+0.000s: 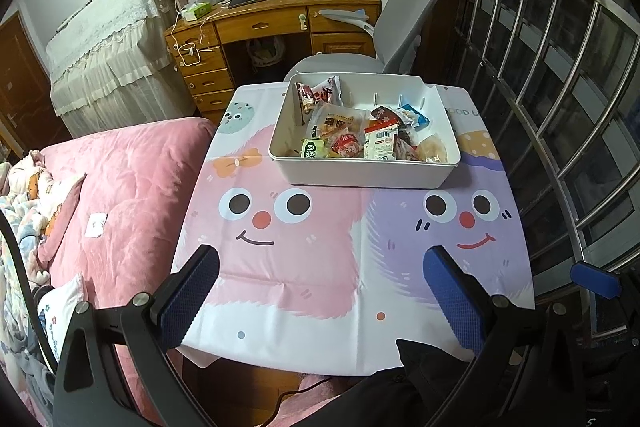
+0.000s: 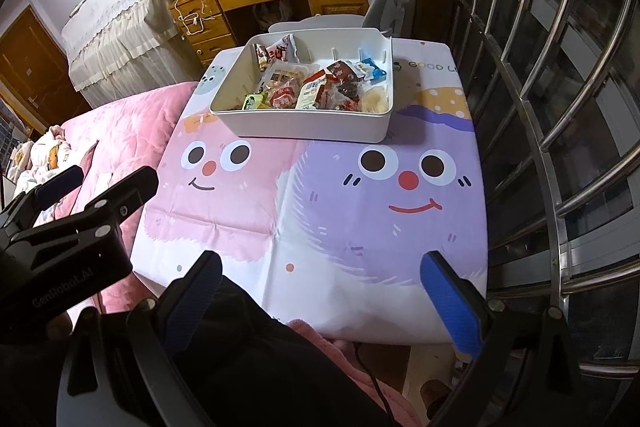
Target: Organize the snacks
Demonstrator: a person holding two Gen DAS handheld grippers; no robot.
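Both grippers, left gripper [image 1: 320,291] and right gripper [image 2: 320,291], gape wide and empty; the crinkly foil snack packets [image 1: 352,131] in the white plastic bin [image 1: 360,173] at the table's far edge are light, slippery, crushable: pinch a sealed edge

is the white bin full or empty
Partly full: the white bin holds a pile of wrapped snacks toward its near side, while its far part shows bare floor behind them.

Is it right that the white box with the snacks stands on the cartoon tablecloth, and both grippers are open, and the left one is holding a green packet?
Not quite. The left gripper holds nothing: the left wrist view shows only tablecloth between its open fingers. The green packet lies inside the white box. The right gripper is open too.
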